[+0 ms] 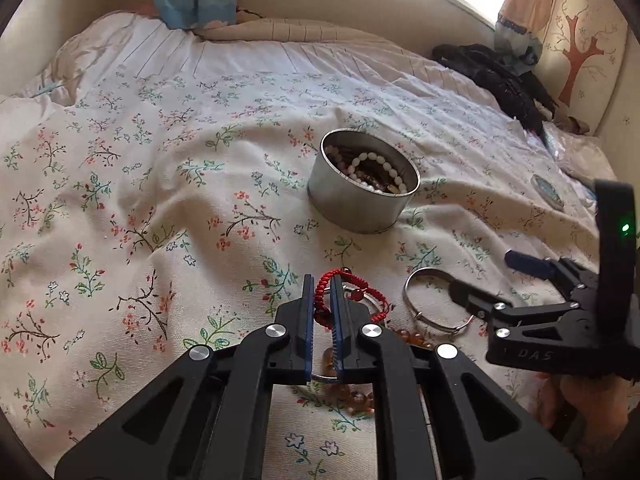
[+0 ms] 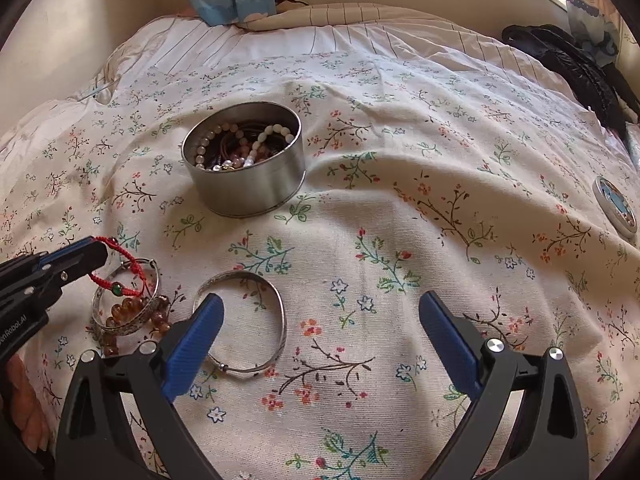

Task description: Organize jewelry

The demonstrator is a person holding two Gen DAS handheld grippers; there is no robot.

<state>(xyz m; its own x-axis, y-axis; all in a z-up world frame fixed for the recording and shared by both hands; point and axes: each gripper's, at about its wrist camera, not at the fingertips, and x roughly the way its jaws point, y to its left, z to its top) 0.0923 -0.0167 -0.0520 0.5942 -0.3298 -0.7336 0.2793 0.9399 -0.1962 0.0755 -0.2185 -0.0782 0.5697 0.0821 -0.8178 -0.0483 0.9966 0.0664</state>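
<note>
Left gripper [image 1: 323, 286] clamped on red cord bracelet [image 1: 352, 294], right gripper [image 2: 320, 312] wide, empty

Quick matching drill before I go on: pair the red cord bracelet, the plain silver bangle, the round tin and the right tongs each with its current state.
Things:
1. red cord bracelet
2. plain silver bangle
3. round tin
4. right tongs

States:
A. lying loose on the floral bedspread, nothing gripping it
B. open, nothing between the fingers
C. pinched in the left tongs
D. holding beaded bracelets, lid off

Pairs: 1-C, 2-A, 3-D, 4-B
</note>
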